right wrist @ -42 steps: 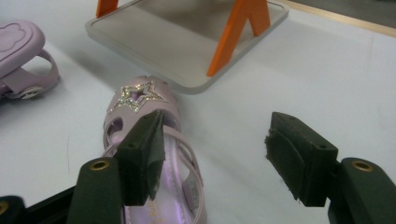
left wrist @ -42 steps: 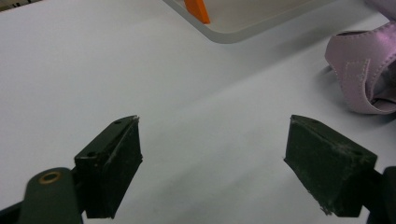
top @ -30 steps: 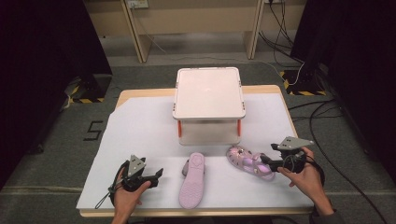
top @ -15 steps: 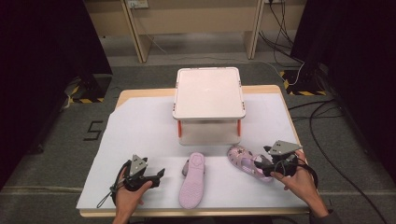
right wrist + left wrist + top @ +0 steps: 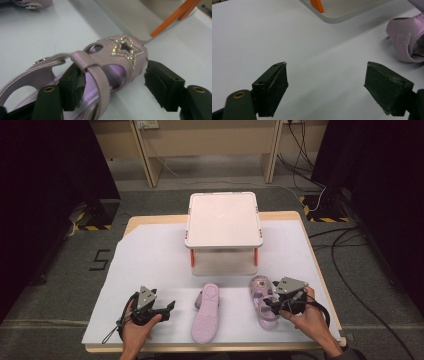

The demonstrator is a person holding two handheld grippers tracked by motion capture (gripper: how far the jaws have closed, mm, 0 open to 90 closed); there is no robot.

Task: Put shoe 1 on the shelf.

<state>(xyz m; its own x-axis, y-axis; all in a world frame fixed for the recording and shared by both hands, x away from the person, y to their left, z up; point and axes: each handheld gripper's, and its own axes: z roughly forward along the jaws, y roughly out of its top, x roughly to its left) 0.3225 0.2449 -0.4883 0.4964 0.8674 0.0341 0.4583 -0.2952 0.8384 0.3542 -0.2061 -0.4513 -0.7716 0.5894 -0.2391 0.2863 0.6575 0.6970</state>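
your right gripper [image 5: 272, 301] sits at the lower right of the high view, jaws spread around the toe of the lilac star sandal [image 5: 262, 302]; in the right gripper view one jaw is tucked inside the shoe under the strap, the other stands just clear of its outer side, not yet clamped. your left gripper [image 5: 167, 308] at the lower left is released, jaws wide over bare white paper [image 5: 150, 260]. between the two lies the second sandal [image 5: 206, 319], sole up. above them stands the white tray stand [image 5: 223, 220] on orange legs.
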